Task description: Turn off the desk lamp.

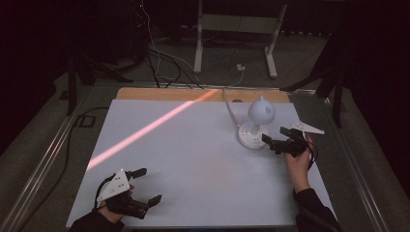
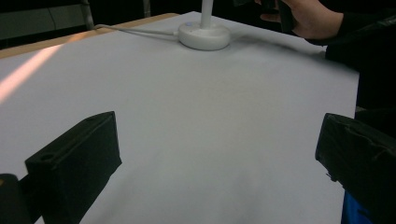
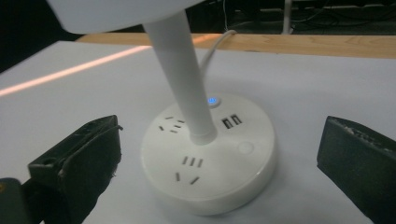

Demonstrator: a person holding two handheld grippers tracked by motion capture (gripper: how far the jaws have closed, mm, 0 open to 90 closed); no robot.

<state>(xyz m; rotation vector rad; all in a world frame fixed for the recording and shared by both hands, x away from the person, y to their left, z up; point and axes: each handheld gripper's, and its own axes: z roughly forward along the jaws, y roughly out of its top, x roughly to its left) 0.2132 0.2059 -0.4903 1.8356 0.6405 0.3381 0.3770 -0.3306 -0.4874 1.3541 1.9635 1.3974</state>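
1. High view showed the right hand-held gripper held in a hand whose forearm came up from the near right edge of the bench; its jaws stood wide apart, pointed left at the lamp, and gripped nothing.
2. The left hand-held gripper sat low at the near left corner, jaws spread wide and empty, pointing across the bench toward the right.
3. The lamp stood upright on the far right part of the bench, its round base just beside the right gripper's tips; whether they touched could not be told from above.
4. A wide stretch of bare white top lay between the two grippers, crossed only by a pinkish streak of light on the left half. The lamp's cord ran off over the far wooden edge.
5. Right gripper view showed what the high view did not: the base sat between the open jaws without touching either, with sockets, a lit blue button and two USB ports on top.
6. Left gripper view showed the lamp base far off across bare bench, with the other hand beside it.
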